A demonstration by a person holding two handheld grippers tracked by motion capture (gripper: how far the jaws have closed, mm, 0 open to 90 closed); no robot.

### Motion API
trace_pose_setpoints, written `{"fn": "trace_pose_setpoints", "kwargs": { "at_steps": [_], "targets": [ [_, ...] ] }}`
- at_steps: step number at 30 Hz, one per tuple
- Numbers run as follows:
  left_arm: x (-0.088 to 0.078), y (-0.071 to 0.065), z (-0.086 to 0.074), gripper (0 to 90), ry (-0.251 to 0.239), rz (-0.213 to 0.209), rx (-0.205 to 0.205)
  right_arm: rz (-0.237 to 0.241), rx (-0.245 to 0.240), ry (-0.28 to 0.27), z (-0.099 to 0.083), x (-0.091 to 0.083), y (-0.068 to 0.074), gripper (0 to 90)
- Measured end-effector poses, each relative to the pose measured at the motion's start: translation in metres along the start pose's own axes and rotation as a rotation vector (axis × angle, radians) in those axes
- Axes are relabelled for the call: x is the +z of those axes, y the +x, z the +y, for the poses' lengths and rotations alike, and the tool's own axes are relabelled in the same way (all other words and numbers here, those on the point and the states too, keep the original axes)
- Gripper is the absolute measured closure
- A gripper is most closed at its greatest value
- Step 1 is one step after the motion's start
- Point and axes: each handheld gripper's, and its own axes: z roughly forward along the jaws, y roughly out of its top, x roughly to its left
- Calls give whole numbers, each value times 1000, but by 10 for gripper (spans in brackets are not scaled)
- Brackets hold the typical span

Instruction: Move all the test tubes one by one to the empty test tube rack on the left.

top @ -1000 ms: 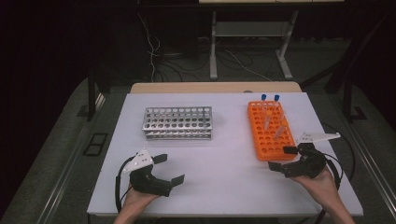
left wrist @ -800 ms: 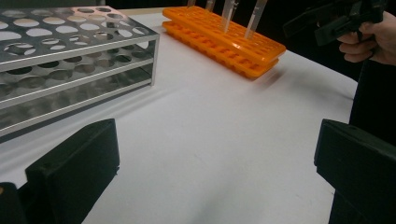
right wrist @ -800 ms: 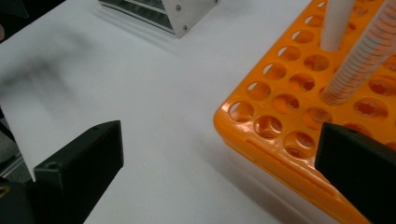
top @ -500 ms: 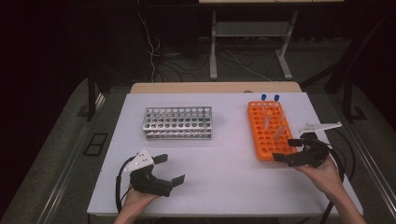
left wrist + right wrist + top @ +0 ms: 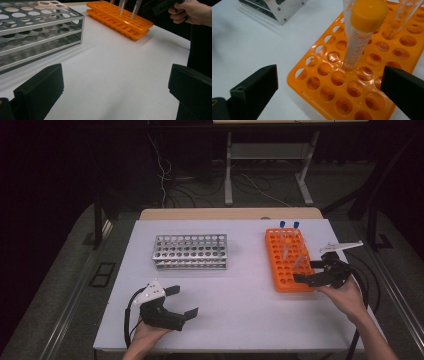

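An orange tube rack (image 5: pixel 280 270) stands on the right of the white table and holds several capped tubes, two with blue caps (image 5: pixel 282 224) at its far end. My right gripper (image 5: pixel 309 271) hovers open over the rack's near right corner. In the right gripper view a yellow-capped tube (image 5: pixel 362 32) stands in the orange rack (image 5: pixel 329 95) just ahead of the spread jaws, with nothing between them. A silver metal rack (image 5: pixel 190 251) sits at centre left, empty. My left gripper (image 5: pixel 182 302) rests open near the front left edge, its jaws pointing toward the metal rack (image 5: pixel 37 32).
The white table (image 5: pixel 235 310) has open room between the two racks and along the front. A wooden strip (image 5: pixel 230 213) runs along its far edge. Cables trail from both grippers. Dark floor and a stand with wires lie beyond.
My right gripper has risen from the table beside the rack and moved forward over the rack's near right corner. The left gripper has stayed in place.
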Motion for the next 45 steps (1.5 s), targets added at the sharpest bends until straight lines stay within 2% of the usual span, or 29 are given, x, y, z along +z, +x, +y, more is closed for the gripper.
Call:
{"fn": "trace_pose_setpoints", "kwargs": {
  "at_steps": [4, 5, 6, 8, 10, 12, 13, 14, 15, 17, 30, 31, 33, 35, 45],
  "targets": [
    [0, 0, 0, 0, 2, -1, 0, -8, 3, -1, 1, 5, -6, 21],
    [1, 0, 0, 0, 3, -1, -1, -1, -1, -2, 1, 5, -8, 107],
    [1, 0, 0, 0, 3, -1, -2, 7, -10, -9, 1, 5, -9, 145],
    [1, 0, 0, 0, 2, 0, -1, 2, -11, -15, 1, 6, -12, 153],
    [1, 0, 0, 0, 2, 0, -1, 5, -13, -22, 2, 7, -14, 225],
    [1, 0, 0, 0, 3, 0, -2, 5, -15, -25, 2, 8, -15, 234],
    [1, 0, 0, 0, 4, -1, -1, 1, -18, -25, 2, 9, -16, 302],
    [1, 0, 0, 0, 4, -1, -1, 1, -18, -25, 2, 9, -16, 302],
    [1, 0, 0, 0, 4, 0, -2, 3, -20, -24, 2, 10, -18, 353],
    [1, 0, 0, 0, 1, 0, -2, -2, -22, -31, 2, 11, -19, 397],
    [1, 0, 0, 0, 5, 0, -2, -4, -30, -52, 3, 20, -22, 605],
    [1, 1, 0, 0, 6, 1, -2, -7, -37, -51, 3, 21, -21, 662],
    [1, 0, 0, 0, 7, 0, -1, -18, -48, -47, 3, 22, -20, 716],
    [2, 0, -1, 0, 10, -1, 1, -39, -61, -47, 4, 22, -19, 732],
    [2, 0, 0, 0, 18, -4, 2, -61, -111, -53, 9, 14, -14, 739]
  ]
}}
